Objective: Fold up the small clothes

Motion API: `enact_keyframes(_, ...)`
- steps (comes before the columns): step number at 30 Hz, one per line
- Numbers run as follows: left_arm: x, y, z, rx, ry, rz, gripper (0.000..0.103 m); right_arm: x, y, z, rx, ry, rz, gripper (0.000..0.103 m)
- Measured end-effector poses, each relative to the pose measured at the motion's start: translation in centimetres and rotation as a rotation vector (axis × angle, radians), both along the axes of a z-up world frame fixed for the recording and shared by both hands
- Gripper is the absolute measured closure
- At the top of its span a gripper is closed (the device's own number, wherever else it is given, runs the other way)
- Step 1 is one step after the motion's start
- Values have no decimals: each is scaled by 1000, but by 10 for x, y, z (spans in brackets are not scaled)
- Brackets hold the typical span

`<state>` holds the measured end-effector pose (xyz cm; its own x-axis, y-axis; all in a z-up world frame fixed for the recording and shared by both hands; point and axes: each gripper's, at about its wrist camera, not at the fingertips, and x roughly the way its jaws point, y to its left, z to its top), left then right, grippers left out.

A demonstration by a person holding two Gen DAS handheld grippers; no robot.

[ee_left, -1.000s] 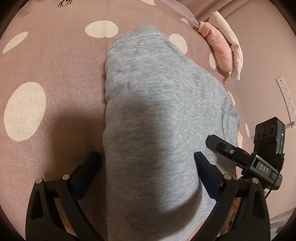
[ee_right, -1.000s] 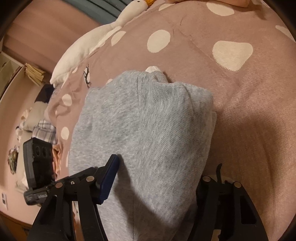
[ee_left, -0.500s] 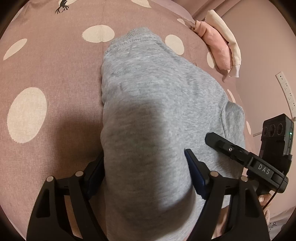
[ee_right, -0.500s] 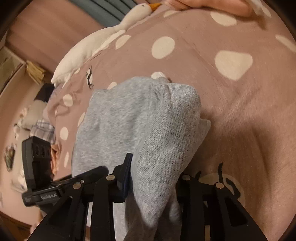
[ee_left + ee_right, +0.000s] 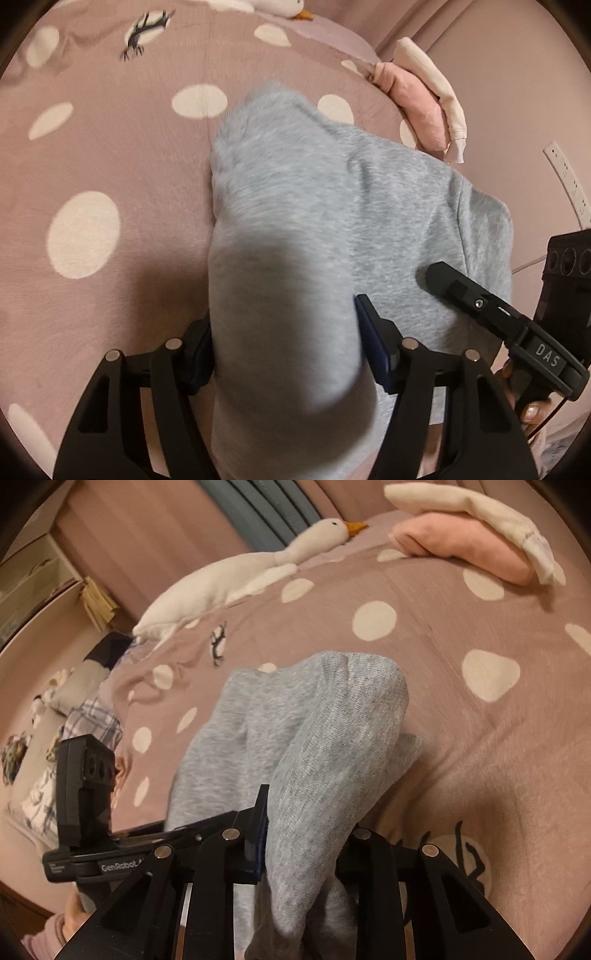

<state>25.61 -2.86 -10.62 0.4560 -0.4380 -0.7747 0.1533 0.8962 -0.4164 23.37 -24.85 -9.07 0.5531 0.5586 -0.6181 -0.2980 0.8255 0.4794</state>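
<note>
Grey knit garment (image 5: 332,229) is caught at its near edge by both grippers, one at each corner, and its far part lies on the bed's spotted pink cover (image 5: 110,155).

The left gripper (image 5: 284,343) has its jaws closing, still fairly wide, with a thick bunch of the grey fabric between the blue pads; the pads appear to press on it from both sides. The right gripper (image 5: 303,834) is nearly closed and still narrowing, with a gathered fold of the same cloth pinched between its fingers and hanging over them.

To fold well from here, I judge both corners should rise together and travel level toward the far hem, keeping the near edge taut between the two grippers so the cloth does not sag in the middle. The left grip holds much more material than the right, so the fold may come out skewed unless the hands stay parallel.

Outward from the grippers, the garment runs away up the bed, its ribbed far end resting on the cover. Beyond it lie a pink and cream folded pile (image 5: 472,535) and a white goose toy (image 5: 236,576), both well apart from the work.
</note>
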Motion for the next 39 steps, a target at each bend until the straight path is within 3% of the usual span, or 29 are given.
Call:
enact_keyframes(6, -25, 1, 17, 27, -61, -8, 37, -16, 4, 8, 25, -11, 22, 76)
enact_keyframes(13, -28, 6, 9, 29, -49, -27, 37, -22, 2, 8, 78, 16, 19, 77)
enact_keyframes(17, -11, 34, 4, -95, 13, 39, 35, -14, -3, 1, 103, 61, 3, 75)
enact_keyframes(18, -8, 38, 1, -105, 27, 42, 30, -12, -7, -2, 117, 78, -9, 75)
enact_keyframes(22, 3, 37, -16, -106, 74, 5, 15, -4, -22, -17, 169, 153, -39, 67)
enact_keyframes(24, 9, 33, -24, -152, 111, -24, 13, -4, -26, -23, 170, 173, -54, 64)
enact_keyframes(26, 17, 26, -41, -254, 203, -85, 14, -4, -28, -29, 167, 191, -63, 58)
enact_keyframes(28, 18, 17, -44, -263, 199, -127, 13, -1, -30, -37, 193, 226, -64, 53)
enact_keyframes(31, 16, 16, -42, -317, 206, -118, 22, 8, -24, -53, 228, 302, -18, 51)
enact_keyframes(32, 14, 18, -42, -322, 207, -108, 36, 10, -20, -57, 226, 315, -6, 51)
enact_keyframes(33, 11, 19, -41, -327, 202, -107, 38, 11, -16, -59, 220, 316, 3, 54)
enact_keyframes(34, 6, 21, -37, -337, 185, -111, 41, 10, -9, -58, 221, 298, 22, 67)
enact_keyframes(35, 3, 22, -34, -344, 173, -106, 43, 9, -5, -55, 222, 283, 36, 72)
enact_keyframes(37, -5, 24, -24, -361, 150, -102, 43, 1, 8, -39, 171, 218, 63, 75)
enact_keyframes(39, -14, 22, -10, -329, 107, -113, 43, -5, 15, -27, 165, 189, 88, 76)
